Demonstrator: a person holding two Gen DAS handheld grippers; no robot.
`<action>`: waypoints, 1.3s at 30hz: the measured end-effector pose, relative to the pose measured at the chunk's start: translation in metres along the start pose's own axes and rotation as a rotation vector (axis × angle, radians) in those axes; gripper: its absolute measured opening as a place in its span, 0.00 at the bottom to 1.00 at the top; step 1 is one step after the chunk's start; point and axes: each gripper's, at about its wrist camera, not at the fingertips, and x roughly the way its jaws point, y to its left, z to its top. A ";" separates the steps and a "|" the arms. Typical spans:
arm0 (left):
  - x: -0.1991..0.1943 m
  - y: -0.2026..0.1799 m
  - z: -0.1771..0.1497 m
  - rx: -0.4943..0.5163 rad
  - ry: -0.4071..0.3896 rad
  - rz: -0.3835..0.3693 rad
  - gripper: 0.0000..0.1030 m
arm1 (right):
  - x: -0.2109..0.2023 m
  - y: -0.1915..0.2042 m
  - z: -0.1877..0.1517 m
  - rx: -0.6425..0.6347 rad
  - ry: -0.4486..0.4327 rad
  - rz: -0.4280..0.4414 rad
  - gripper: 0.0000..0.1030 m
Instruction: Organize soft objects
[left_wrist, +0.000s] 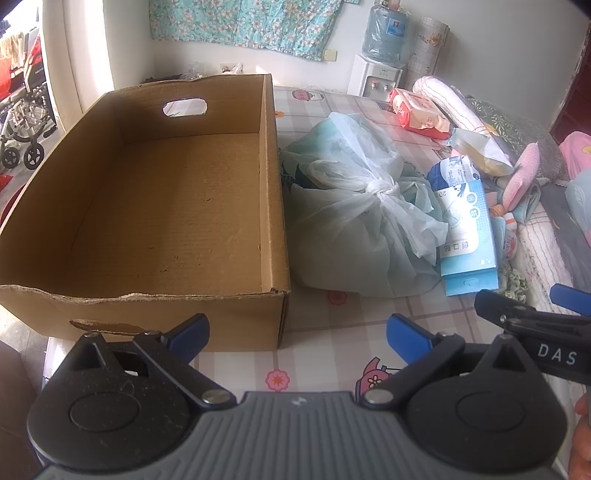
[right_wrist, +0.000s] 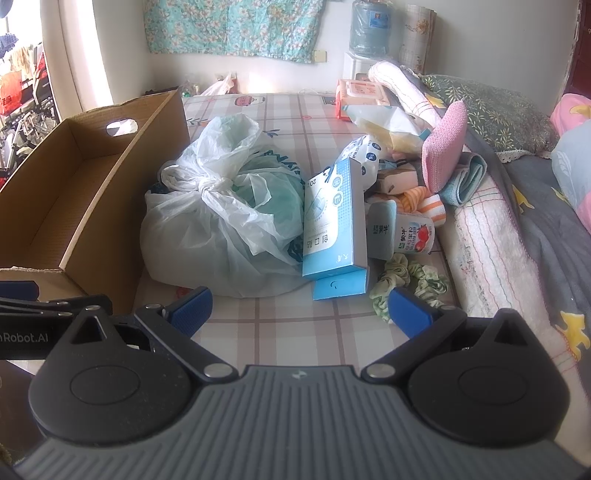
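On the bed, we held both tongs wide and empty — the left tongs (left_wrist: 297, 332) before the bare cardboard box (left_wrist: 155, 206), the right tongs (right_wrist: 299, 308) facing the knotted plastic bag (right_wrist: 221, 218) just beside that box. Nothing was packed yet, so we judged the sorting at its start — next, a pinch on the bag's knot, or the green scrunchies (right_wrist: 406, 277).

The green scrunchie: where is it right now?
In the right wrist view, the green scrunchie lies on the bed right of the blue box, just below the yogurt cup.
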 end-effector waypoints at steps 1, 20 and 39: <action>0.000 0.000 0.000 0.000 0.000 0.000 0.99 | 0.000 0.000 0.000 0.000 0.000 0.000 0.99; 0.000 -0.001 -0.003 0.019 -0.008 -0.020 0.99 | 0.000 -0.003 -0.002 0.022 -0.019 0.014 0.99; 0.006 -0.036 -0.005 0.169 -0.101 -0.213 1.00 | 0.036 -0.066 0.020 0.091 -0.187 0.105 0.72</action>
